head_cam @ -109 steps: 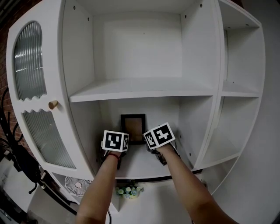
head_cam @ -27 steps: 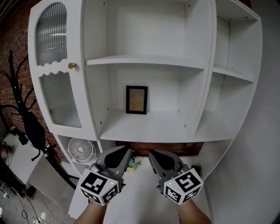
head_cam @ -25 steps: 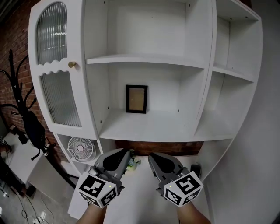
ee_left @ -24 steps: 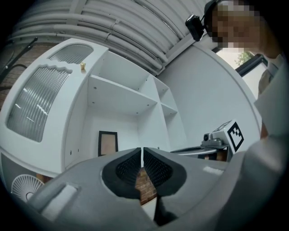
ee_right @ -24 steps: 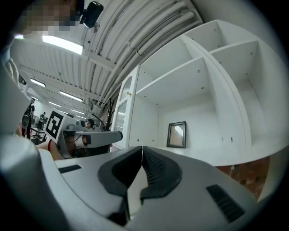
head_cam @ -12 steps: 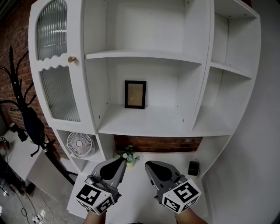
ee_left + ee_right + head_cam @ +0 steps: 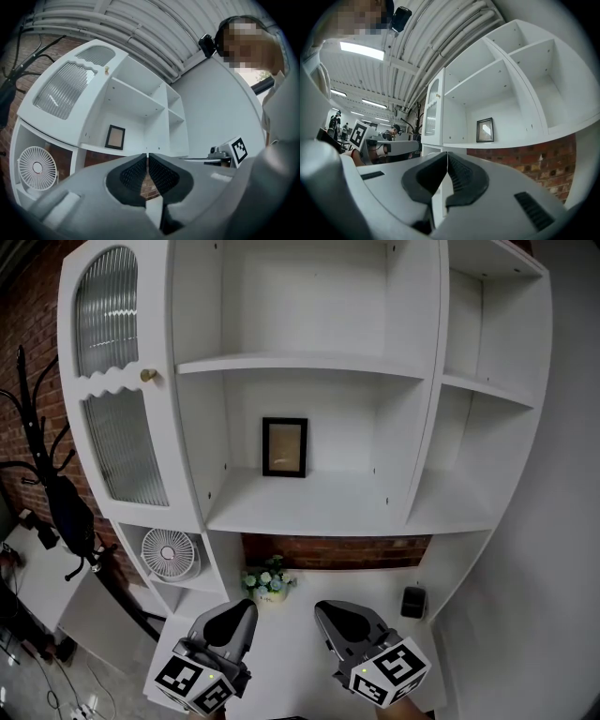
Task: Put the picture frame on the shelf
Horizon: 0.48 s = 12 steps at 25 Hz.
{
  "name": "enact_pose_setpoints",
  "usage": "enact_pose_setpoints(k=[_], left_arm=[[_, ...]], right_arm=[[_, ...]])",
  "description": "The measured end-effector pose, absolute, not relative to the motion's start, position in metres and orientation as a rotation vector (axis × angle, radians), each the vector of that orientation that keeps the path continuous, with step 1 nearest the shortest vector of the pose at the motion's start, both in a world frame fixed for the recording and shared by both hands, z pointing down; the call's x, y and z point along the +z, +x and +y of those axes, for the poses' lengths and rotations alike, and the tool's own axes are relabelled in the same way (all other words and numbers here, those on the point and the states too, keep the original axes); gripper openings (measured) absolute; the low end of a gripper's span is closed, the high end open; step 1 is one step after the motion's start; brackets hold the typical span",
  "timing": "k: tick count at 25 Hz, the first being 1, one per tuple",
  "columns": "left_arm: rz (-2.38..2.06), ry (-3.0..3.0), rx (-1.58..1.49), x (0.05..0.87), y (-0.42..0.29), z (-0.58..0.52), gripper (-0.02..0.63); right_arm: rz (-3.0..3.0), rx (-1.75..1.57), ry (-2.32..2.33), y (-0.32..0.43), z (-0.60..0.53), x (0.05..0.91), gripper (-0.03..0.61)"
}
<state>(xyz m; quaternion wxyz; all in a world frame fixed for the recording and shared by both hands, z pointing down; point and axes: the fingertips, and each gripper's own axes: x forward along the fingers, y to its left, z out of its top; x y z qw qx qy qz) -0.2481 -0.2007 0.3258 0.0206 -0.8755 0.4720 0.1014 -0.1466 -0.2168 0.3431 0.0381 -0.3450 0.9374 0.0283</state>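
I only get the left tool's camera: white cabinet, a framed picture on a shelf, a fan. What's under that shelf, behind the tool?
Observer: A small pot of flowers stands on a white desk below the shelf, roughly under the picture frame.
Operator: Is the other tool holding anything?
Observer: No, the right tool has its jaws together with nothing between them.
Operator: Anything else on that desk?
Observer: A small dark object near its right end; I cannot tell what it is.

The picture frame (image 7: 284, 447) stands at the back of the middle shelf (image 7: 309, 517); below, a fan (image 7: 169, 553) sits left of potted flowers (image 7: 267, 581).
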Motion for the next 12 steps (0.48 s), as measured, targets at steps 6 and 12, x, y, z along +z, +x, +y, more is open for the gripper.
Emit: enact_pose_setpoints(k=[6,12], left_arm=[[1.449,-2.722,0.304,0.3284,-0.2429,-0.2017,0.022],[1.453,-2.737,0.325,0.3352,-0.2487,-0.2020,0.023]], right_arm=[[2.883,0.084,-1.047,-0.1501,-0.2158,0.3434,0.018],[2.897,0.050,-1.050,-0.1526,-0.2200,0.3514,0.018]])
